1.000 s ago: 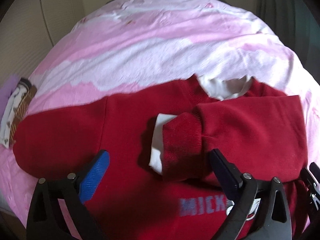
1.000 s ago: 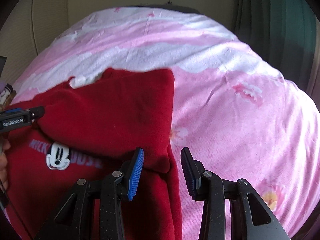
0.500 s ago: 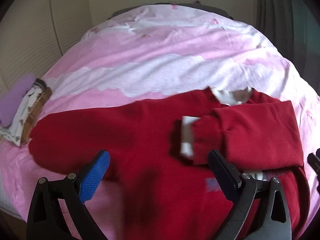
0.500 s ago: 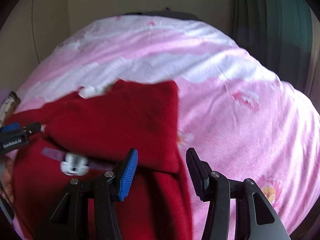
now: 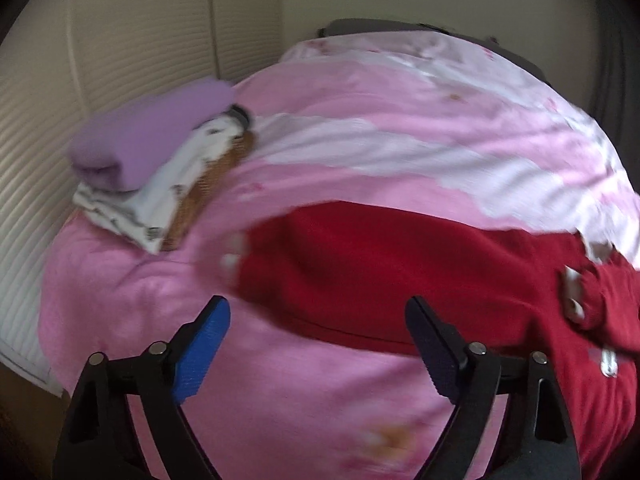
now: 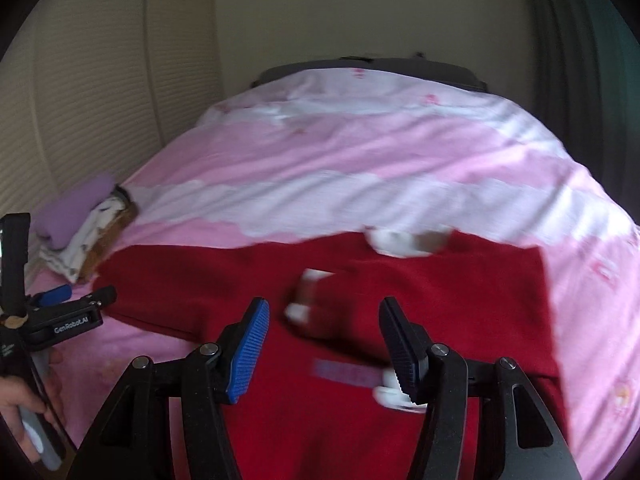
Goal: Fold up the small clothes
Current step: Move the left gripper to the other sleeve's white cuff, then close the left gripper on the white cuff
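White lettering reading "GenRobot.AI" stands on the side of the black plastic left gripper (image 6: pixel 74 300), seen at the left edge of the right wrist view. The pale print on the chest of the red knit sweater (image 6: pixel 400 292) lying on the pink and white bedspread (image 6: pixel 360 160) is too blurred to read.

The sweater (image 6: pixel 360 288) lies spread on the bed (image 6: pixel 360 152); the stack of folded clothes (image 6: pixel 80 224) sits to its left.
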A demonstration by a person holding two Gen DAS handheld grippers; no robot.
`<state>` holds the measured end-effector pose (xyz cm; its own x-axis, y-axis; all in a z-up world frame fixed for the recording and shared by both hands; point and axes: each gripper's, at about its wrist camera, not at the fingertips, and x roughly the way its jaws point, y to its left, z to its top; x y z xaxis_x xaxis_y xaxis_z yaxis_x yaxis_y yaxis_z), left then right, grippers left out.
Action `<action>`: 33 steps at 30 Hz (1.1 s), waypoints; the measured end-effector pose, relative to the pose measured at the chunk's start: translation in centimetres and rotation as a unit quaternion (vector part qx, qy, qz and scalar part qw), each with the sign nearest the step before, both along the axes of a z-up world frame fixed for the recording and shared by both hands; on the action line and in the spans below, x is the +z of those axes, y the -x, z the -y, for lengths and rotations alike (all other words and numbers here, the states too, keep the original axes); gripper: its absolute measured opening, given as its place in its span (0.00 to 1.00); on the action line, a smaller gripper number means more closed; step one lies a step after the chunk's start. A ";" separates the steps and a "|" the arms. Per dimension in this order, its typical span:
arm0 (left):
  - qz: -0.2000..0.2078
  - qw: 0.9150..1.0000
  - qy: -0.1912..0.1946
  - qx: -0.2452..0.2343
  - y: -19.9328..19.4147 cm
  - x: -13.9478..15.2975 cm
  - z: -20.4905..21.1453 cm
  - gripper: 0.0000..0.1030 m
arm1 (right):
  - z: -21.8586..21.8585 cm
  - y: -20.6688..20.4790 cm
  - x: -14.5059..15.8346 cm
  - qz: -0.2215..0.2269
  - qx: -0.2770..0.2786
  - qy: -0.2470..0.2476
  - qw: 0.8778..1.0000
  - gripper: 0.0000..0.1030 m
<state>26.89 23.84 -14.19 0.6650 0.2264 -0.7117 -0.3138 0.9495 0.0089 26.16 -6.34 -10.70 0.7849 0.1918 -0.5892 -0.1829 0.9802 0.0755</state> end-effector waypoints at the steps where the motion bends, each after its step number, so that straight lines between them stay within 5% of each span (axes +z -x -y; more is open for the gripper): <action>1: 0.001 1.000 0.003 0.002 -0.1 -0.2 -1.2 0.83 | -1.7 -0.3 0.1 0.000 0.008 -0.002 1.000 0.56; 9: -0.011 0.996 0.091 -0.001 -3.0 -4.0 -10.4 0.56 | -10.1 -0.4 -0.1 0.000 0.042 0.001 0.999 0.56; 13: -0.008 0.989 0.149 -0.020 -3.9 -5.7 -11.9 0.49 | -12.3 -0.3 -0.5 -0.003 0.052 0.013 0.999 0.56; 19: -0.001 0.976 0.211 -0.054 -4.7 -7.2 -12.0 0.26 | -13.2 -0.6 -1.5 -0.012 0.053 0.028 0.998 0.56; 22: 0.006 0.977 0.208 -0.054 -4.6 -6.9 -11.7 0.13 | -12.9 -0.7 -1.7 -0.019 0.047 0.027 0.998 0.56; 33: 0.036 0.989 0.138 -0.046 -2.3 -0.8 -8.8 0.08 | -9.5 0.1 -0.2 -0.008 0.027 0.018 0.999 0.56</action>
<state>29.14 32.60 -15.03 0.7245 -0.0331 -0.6885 -0.2165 0.9374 -0.2729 26.08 3.19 -10.90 0.7649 0.2122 -0.6082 -0.2347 0.9711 0.0436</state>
